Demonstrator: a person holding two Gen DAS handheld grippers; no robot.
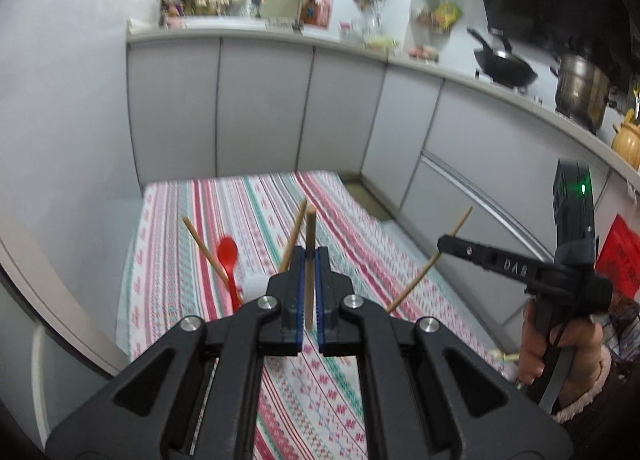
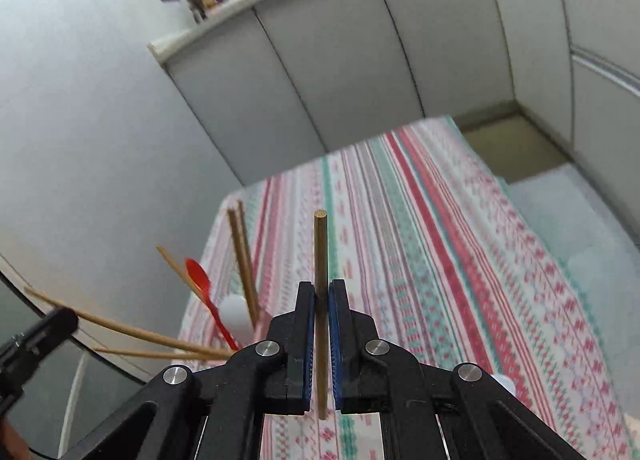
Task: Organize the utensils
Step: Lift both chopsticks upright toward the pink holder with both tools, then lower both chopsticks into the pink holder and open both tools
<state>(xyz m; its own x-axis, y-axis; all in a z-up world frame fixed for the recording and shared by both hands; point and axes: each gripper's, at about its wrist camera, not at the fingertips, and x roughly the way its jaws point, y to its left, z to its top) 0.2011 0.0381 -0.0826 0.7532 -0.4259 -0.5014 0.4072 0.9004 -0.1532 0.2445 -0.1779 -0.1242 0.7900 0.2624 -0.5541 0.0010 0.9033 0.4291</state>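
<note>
My left gripper is shut on a wooden chopstick that sticks up between its blue pads. Just past it a white cup on the striped tablecloth holds a red spoon and leaning chopsticks. At the right of the left wrist view, my right gripper pinches another chopstick. The right wrist view shows that right gripper shut on its chopstick, with the cup, the spoon and the left gripper to its left.
Grey cabinets under a cluttered counter curve behind the table. A wok and a steel pot stand at the far right. A person's hand grips the right tool. A white wall borders the table's left side.
</note>
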